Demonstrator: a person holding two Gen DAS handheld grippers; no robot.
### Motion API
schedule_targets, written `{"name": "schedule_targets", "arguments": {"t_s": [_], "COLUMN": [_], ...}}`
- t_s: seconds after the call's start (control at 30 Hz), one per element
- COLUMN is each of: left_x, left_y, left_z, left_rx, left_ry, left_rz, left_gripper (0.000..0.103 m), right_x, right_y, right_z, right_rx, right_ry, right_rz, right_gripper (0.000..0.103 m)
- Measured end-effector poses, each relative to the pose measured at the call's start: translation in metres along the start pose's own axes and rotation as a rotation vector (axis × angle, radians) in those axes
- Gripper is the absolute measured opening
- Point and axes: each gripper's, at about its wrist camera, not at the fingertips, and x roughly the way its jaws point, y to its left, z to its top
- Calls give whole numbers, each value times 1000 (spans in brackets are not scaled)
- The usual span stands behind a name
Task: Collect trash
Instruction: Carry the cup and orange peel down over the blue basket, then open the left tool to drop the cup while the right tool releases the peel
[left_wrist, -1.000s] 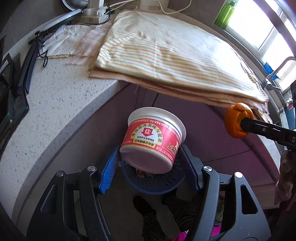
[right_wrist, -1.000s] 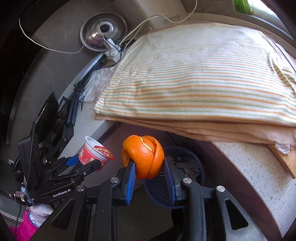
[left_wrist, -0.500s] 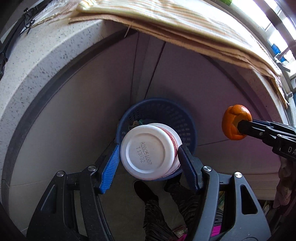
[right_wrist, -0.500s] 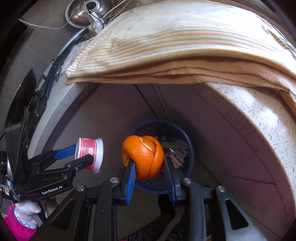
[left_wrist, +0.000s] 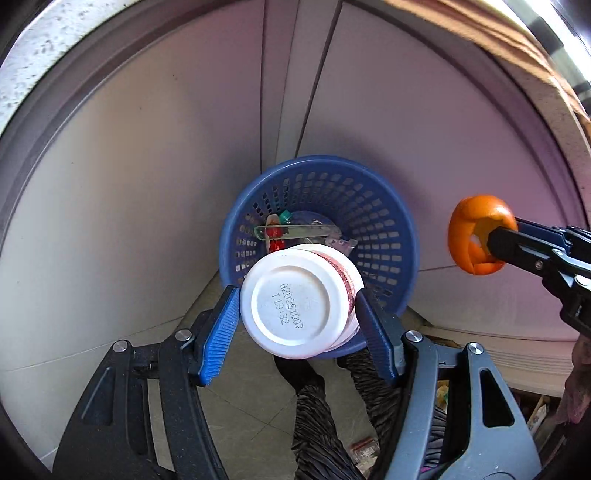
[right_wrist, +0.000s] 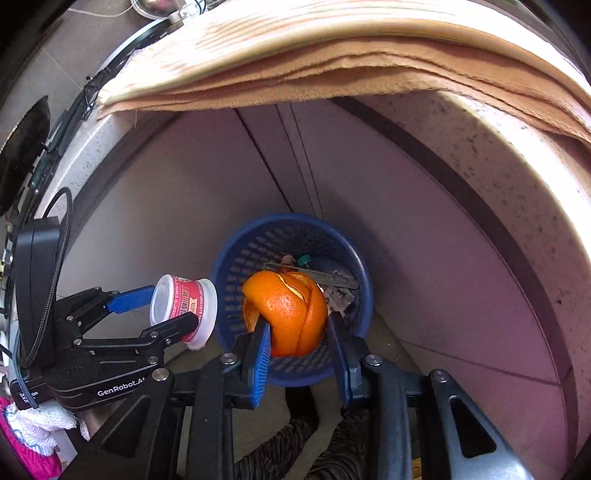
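Each gripper (left_wrist: 297, 314) has a black frame with silver screws and blue ribbed pads (left_wrist: 218, 334). The left one (right_wrist: 177, 308) bears white "GenRobot.AI" lettering and a black cable (right_wrist: 55, 258). Below the frames, dark patterned trousers (left_wrist: 321, 417).

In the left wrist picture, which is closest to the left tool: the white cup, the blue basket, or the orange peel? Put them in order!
1. White cup: gripped in the left tool.
2. Blue basket: just beyond, below the cup.
3. Orange peel: off right, held by the right tool.

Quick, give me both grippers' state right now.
Left gripper: closed on the white-and-red cup.
Right gripper: closed on the orange peel.
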Motion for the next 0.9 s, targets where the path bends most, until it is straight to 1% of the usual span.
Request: {"name": "schedule_targets", "arguments": {"t_s": [0.13,0.4,0.47,0.53,0.63,0.73,0.9], "left_x": [5,6,8,8,6,6,-4], "left_y": [1,-2,-1,1,3,4,7], "left_z": [4,6,8,10,12,13,14], "left_rx": [-5,37,35,32,32,33,27], "left_ry": [2,-6,-3,-8,-4,-5,-18], "left_rz": [9,41,43,43,48,56,57], "left_gripper": [66,66,70,74,77,77,77], "right_x": [3,-1,-3,-7,-11,-15,-22], "right_y": [-1,1,0,0,2,4,8], "right_z": [2,9,12,14,15,15,19], "right_rx": [-5,-9,-3,4,8,8,8], "right_ry": [-6,-34,-38,-43,-52,-56,-62], "right_rz": [-4,-25,-32,-31,-34,-38,-34], "right_gripper": [29,29,34,48,60,66,66]}}
